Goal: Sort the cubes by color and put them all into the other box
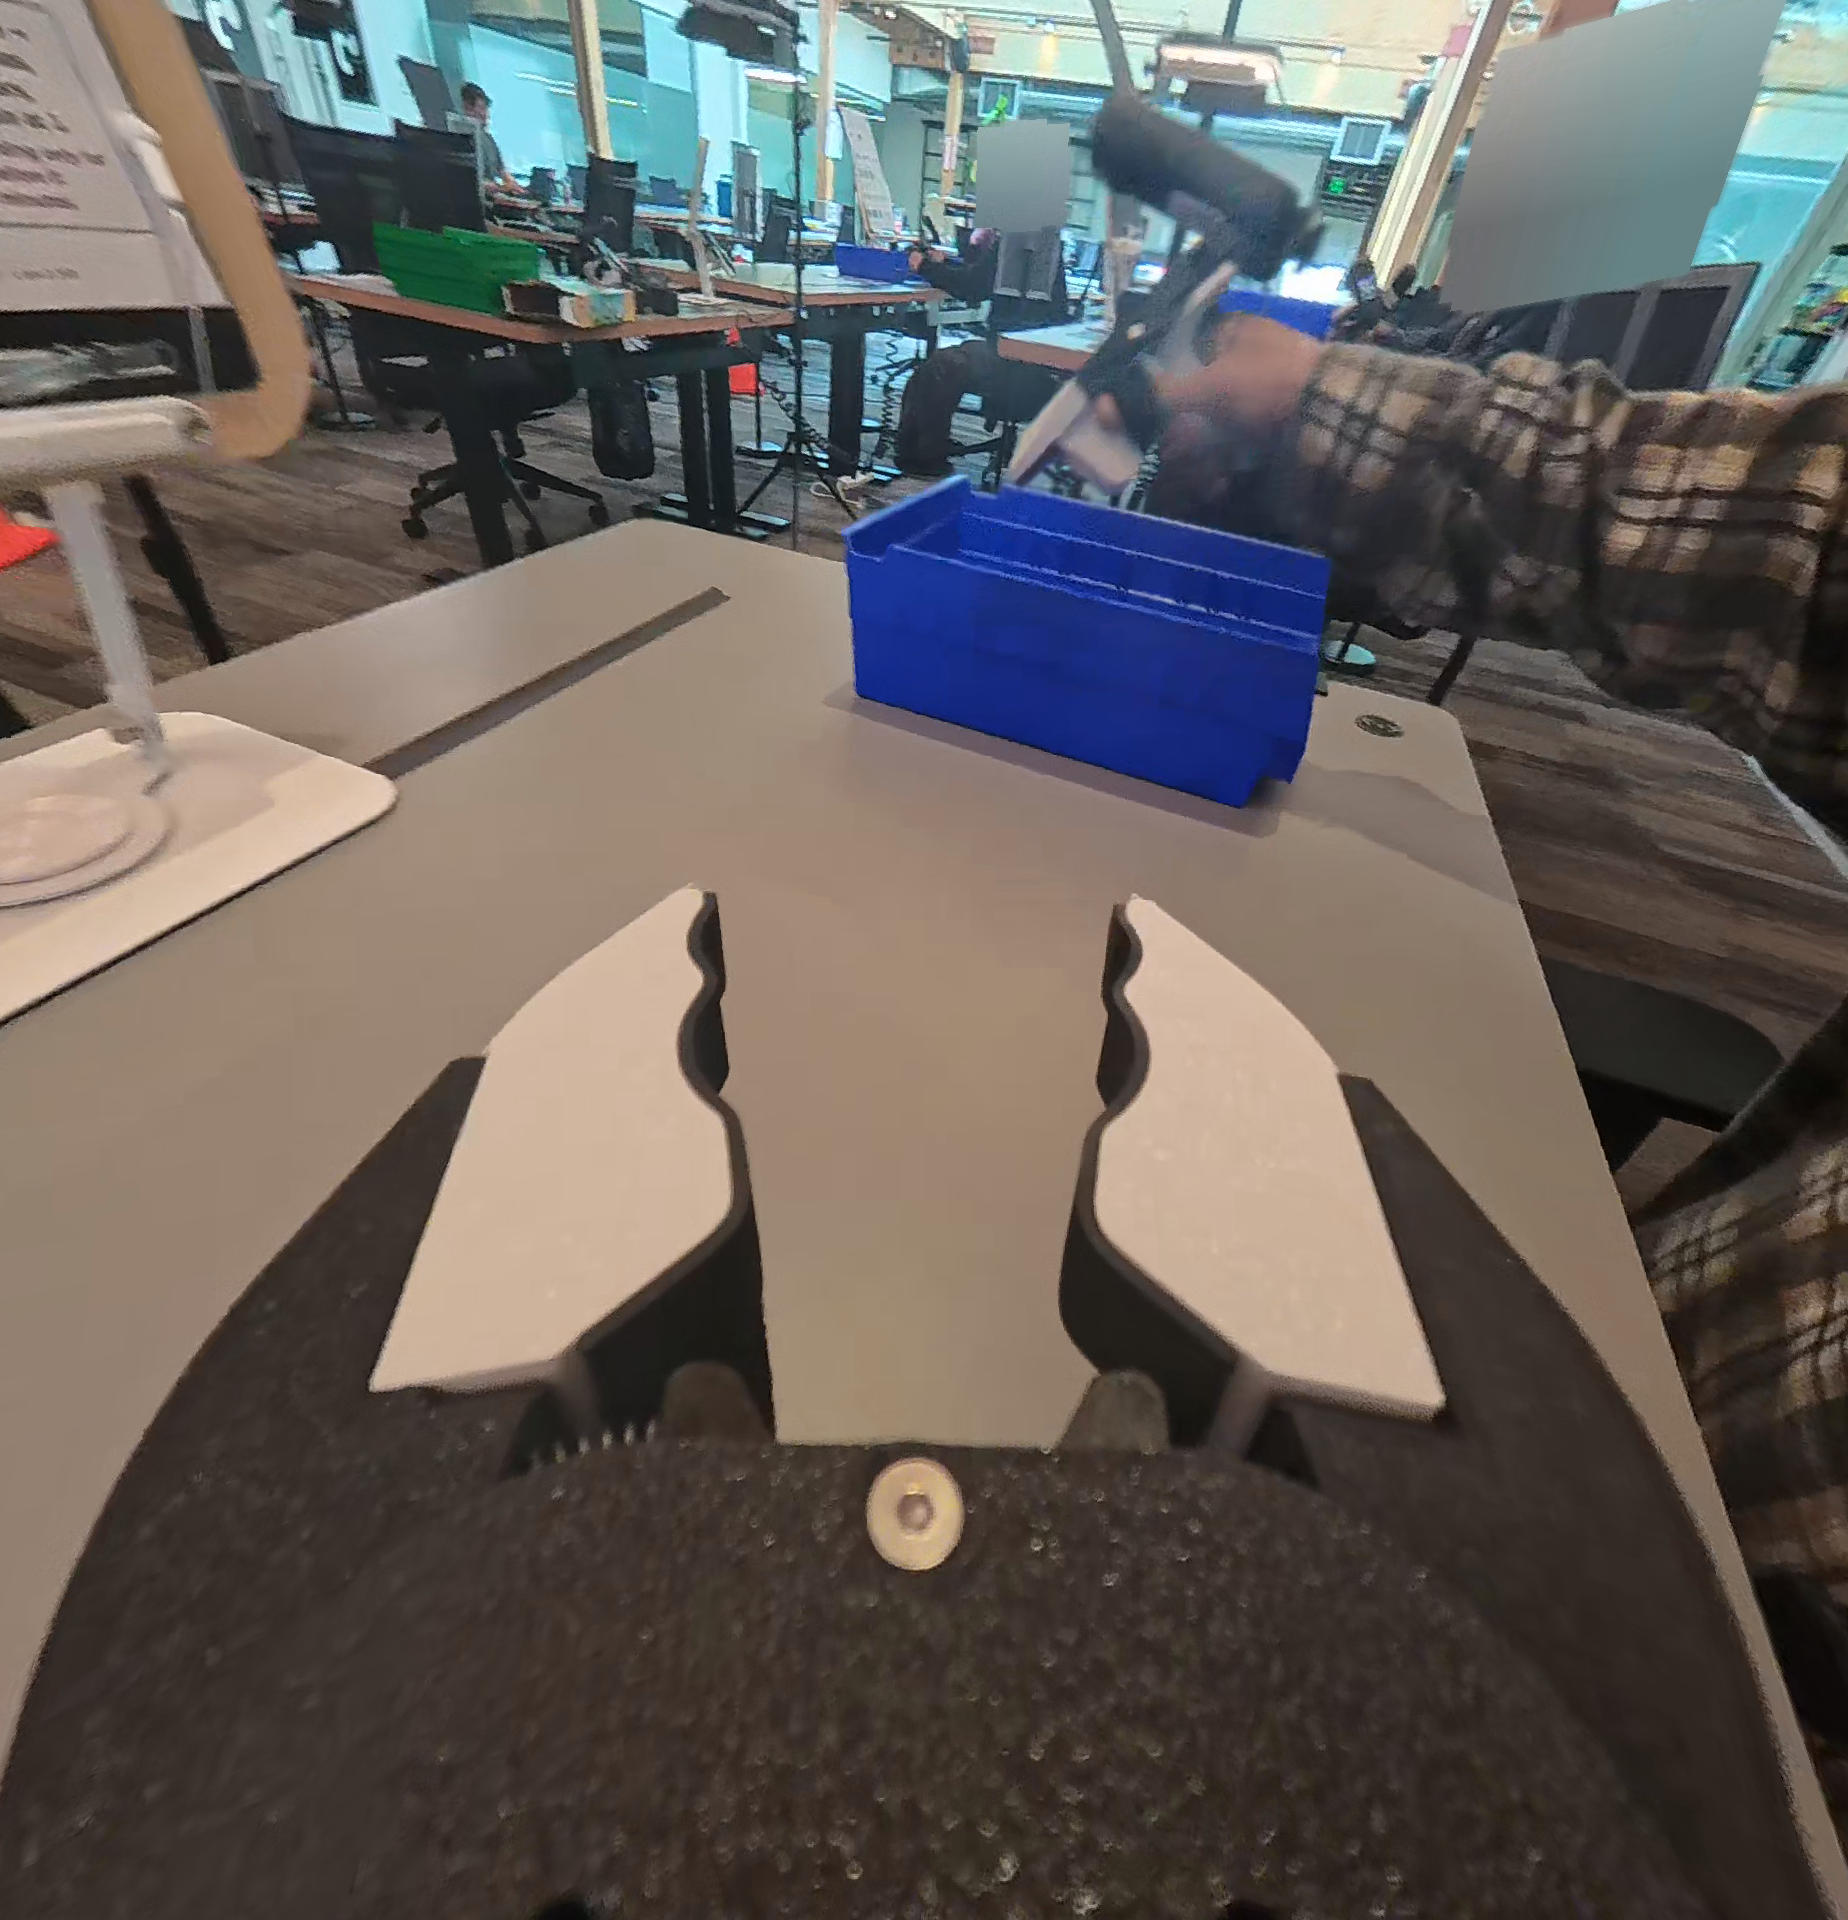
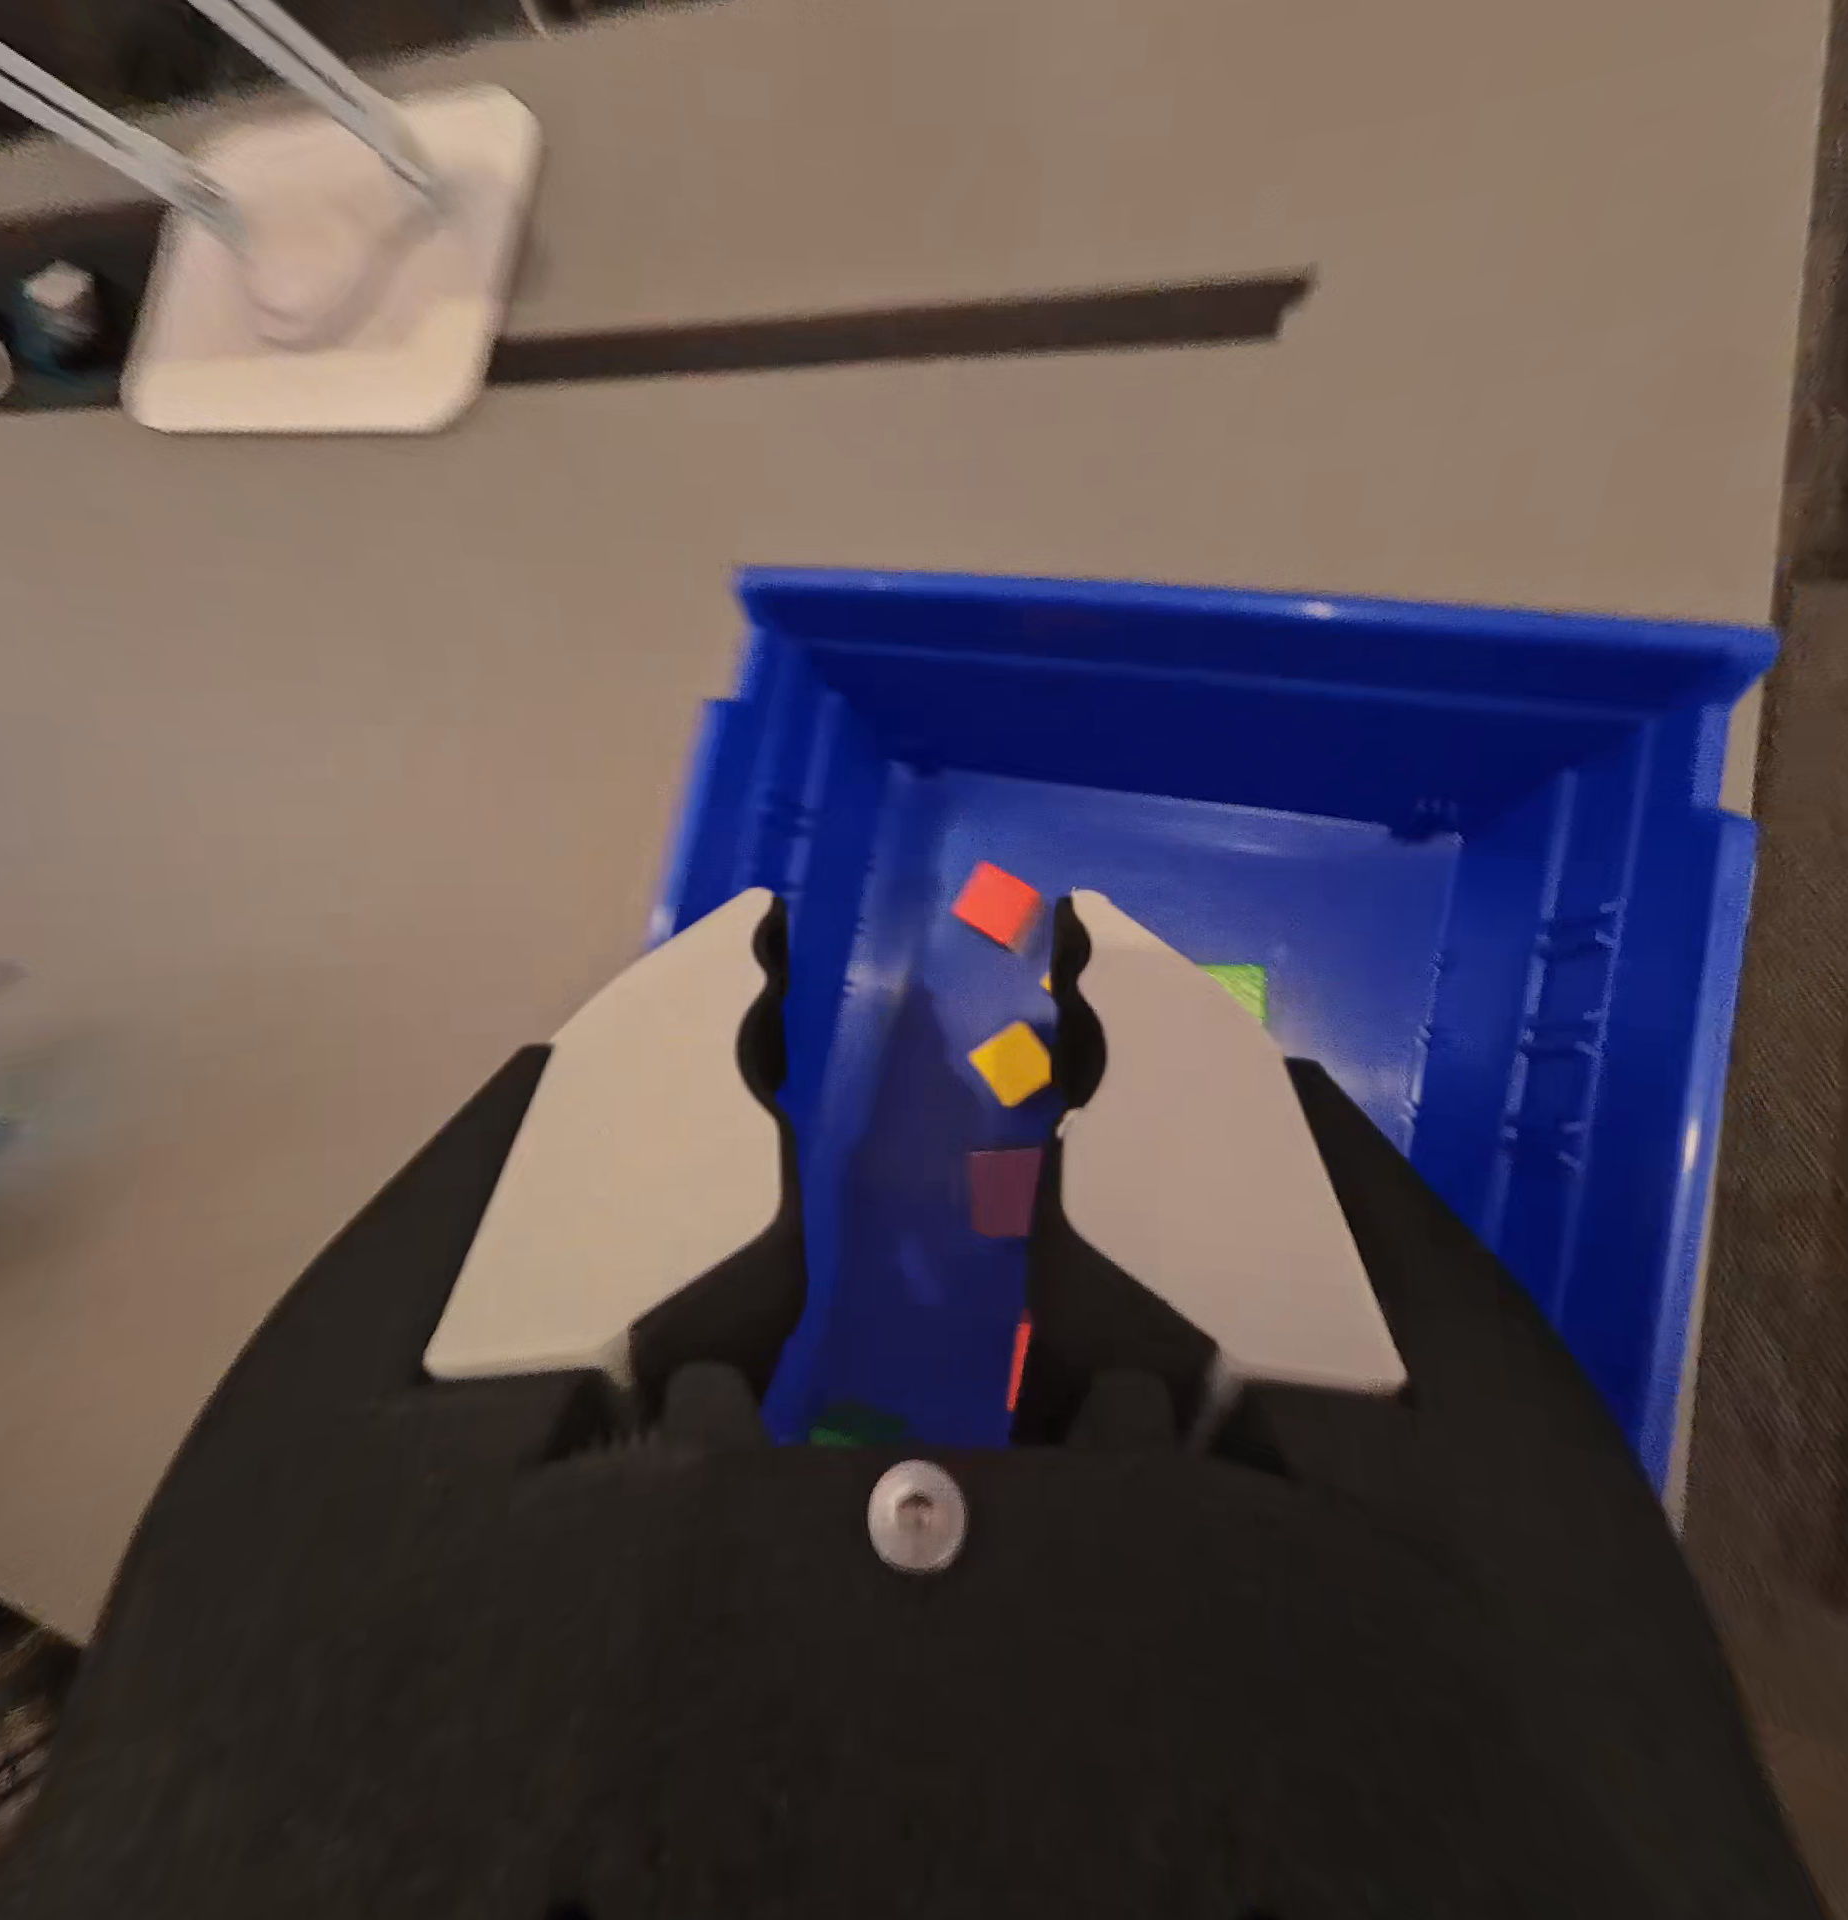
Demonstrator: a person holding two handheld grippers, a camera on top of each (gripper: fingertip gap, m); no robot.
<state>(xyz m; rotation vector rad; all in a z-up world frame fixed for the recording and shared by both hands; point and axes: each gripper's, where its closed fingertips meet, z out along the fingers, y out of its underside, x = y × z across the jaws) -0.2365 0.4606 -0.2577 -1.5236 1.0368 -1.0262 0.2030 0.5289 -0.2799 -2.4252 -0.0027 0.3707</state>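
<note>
The left tongs (image 1: 915, 914) hang low over bare grey desk (image 1: 587, 987), fingers spread apart and gripping nothing. Ahead of them and a little to the right, the blue box (image 1: 1081, 649) sits near the desk's far right corner, a deep plastic bin with a stepped rim and ribbed inner walls. To the left, a white stand base (image 1: 172, 810) rests on the desk.

The right tongs (image 2: 915, 909) point down into the same blue box (image 2: 1252, 665) from above, fingers parted and holding nothing. Between and around the fingers, small cubes lie loose and unsorted on the box floor: a red cube (image 2: 995, 904) farthest in, a yellow cube (image 2: 1011, 1060) nearer, a purple cube (image 2: 1001, 1190) nearer still, and a green cube (image 2: 1240, 987) partly hidden behind the right finger. Another red sliver and a dark green one show at the near end, mostly covered. The view is motion-blurred.

In the left wrist view, a hand (image 1: 1221, 384) in a plaid sleeve holds the right tongs above the box.
</note>
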